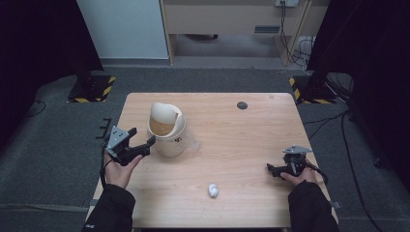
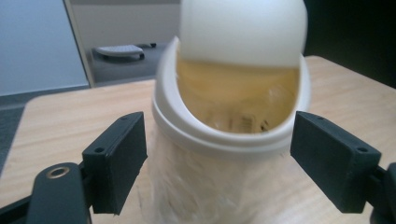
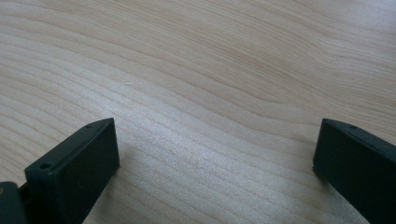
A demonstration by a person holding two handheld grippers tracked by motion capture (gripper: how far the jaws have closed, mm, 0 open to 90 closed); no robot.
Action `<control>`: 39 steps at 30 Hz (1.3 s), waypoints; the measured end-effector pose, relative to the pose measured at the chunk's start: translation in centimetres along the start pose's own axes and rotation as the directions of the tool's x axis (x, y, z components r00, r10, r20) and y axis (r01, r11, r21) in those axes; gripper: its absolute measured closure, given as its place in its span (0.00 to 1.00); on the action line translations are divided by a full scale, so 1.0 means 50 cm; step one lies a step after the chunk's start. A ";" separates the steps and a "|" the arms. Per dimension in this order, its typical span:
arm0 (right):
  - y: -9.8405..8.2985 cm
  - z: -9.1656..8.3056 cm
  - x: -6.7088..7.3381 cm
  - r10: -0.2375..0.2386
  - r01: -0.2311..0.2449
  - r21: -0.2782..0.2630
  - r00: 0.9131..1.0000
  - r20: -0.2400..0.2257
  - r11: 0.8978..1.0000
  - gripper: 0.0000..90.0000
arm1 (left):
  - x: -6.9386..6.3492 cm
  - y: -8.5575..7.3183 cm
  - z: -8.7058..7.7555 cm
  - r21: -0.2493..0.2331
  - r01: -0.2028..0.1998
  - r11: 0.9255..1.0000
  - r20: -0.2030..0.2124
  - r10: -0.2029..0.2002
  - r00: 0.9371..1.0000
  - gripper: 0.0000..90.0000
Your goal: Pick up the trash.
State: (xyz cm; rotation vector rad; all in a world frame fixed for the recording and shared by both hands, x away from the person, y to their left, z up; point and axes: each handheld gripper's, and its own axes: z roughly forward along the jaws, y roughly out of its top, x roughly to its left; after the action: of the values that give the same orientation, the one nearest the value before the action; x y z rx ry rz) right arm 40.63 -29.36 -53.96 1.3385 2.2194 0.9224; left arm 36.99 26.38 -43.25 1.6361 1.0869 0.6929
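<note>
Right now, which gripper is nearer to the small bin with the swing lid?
Left. The left gripper is right beside the bin, its open jaws either side of the bin's body. The right gripper sits far across the table, open over bare wood.

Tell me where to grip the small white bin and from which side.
Grip the white bin across its round body just below the rim, coming level from the left gripper's side. It stands upright, the open jaws already straddle it, and the tilted swing lid blocks a top grasp.
</note>
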 end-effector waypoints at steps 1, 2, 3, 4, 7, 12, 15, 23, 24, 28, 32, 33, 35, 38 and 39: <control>0.000 0.000 0.000 0.000 0.000 0.000 1.000 0.000 1.000 0.01 | -0.005 -0.004 -0.003 0.001 -0.002 1.000 0.008 0.002 1.000 0.20; 0.000 0.000 0.000 0.000 0.000 0.000 1.000 0.000 1.000 0.01 | -0.010 -0.008 -0.005 0.004 -0.003 1.000 0.017 0.003 1.000 0.20; 0.000 0.000 0.000 0.000 0.000 0.000 1.000 0.000 1.000 0.01 | -0.010 -0.008 -0.005 0.004 -0.003 1.000 0.017 0.003 1.000 0.20; 0.000 0.000 0.000 0.000 0.000 0.000 1.000 0.000 1.000 0.01 | -0.021 -0.017 -0.009 0.012 -0.005 1.000 0.034 0.004 0.999 0.20; 0.000 0.000 0.000 0.000 0.000 0.000 1.000 0.000 1.000 0.01 | -0.032 -0.025 -0.012 0.023 -0.015 1.000 0.043 0.014 0.999 0.20; 0.000 0.000 0.000 -0.001 0.001 0.000 1.000 0.000 1.000 0.01 | -0.059 -0.047 -0.014 0.057 -0.026 0.998 0.091 0.021 0.996 0.21; 0.000 0.000 0.000 0.000 0.000 0.000 1.000 0.000 1.000 0.01 | -0.075 -0.055 -0.014 0.063 -0.022 0.998 0.115 0.014 0.993 0.21; 0.000 0.000 0.000 0.000 0.000 0.000 1.000 0.000 1.000 0.01 | -0.106 -0.068 -0.004 0.094 -0.054 0.994 0.159 0.039 0.986 0.23; 0.000 0.000 0.000 0.000 0.000 0.000 1.000 0.000 1.000 0.01 | -0.111 -0.070 -0.003 0.097 -0.055 0.994 0.167 0.038 0.985 0.23; 0.000 0.000 0.000 -0.001 0.001 0.000 1.000 0.000 1.000 0.01 | -0.125 -0.077 0.003 0.114 -0.066 0.991 0.192 0.043 0.981 0.24; 0.000 0.000 0.000 0.000 0.000 0.000 1.000 0.000 1.000 0.01 | -0.136 -0.082 0.011 0.132 -0.083 0.988 0.218 0.053 0.975 0.25; 0.000 0.000 0.000 0.000 0.000 0.000 1.000 0.000 1.000 0.01 | -0.144 -0.086 0.016 0.141 -0.095 0.985 0.234 0.060 0.970 0.26; 0.000 0.000 0.000 0.000 0.000 0.000 1.000 0.000 1.000 0.01 | -0.154 -0.089 0.022 0.148 -0.107 0.983 0.253 0.067 0.965 0.27; 0.000 0.000 0.000 0.000 0.000 0.000 1.000 0.000 1.000 0.01 | -0.169 -0.094 0.032 0.160 -0.129 0.979 0.282 0.080 0.956 0.27; 0.000 0.000 0.000 0.000 0.000 0.000 1.000 0.000 1.000 0.01 | -0.169 -0.094 0.032 0.160 -0.129 0.979 0.282 0.080 0.956 0.27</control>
State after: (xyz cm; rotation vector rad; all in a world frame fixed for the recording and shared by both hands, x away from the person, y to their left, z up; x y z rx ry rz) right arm 40.64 -29.36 -53.95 1.3382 2.2201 0.9222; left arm 33.19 18.50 -47.66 1.8895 0.8848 0.4284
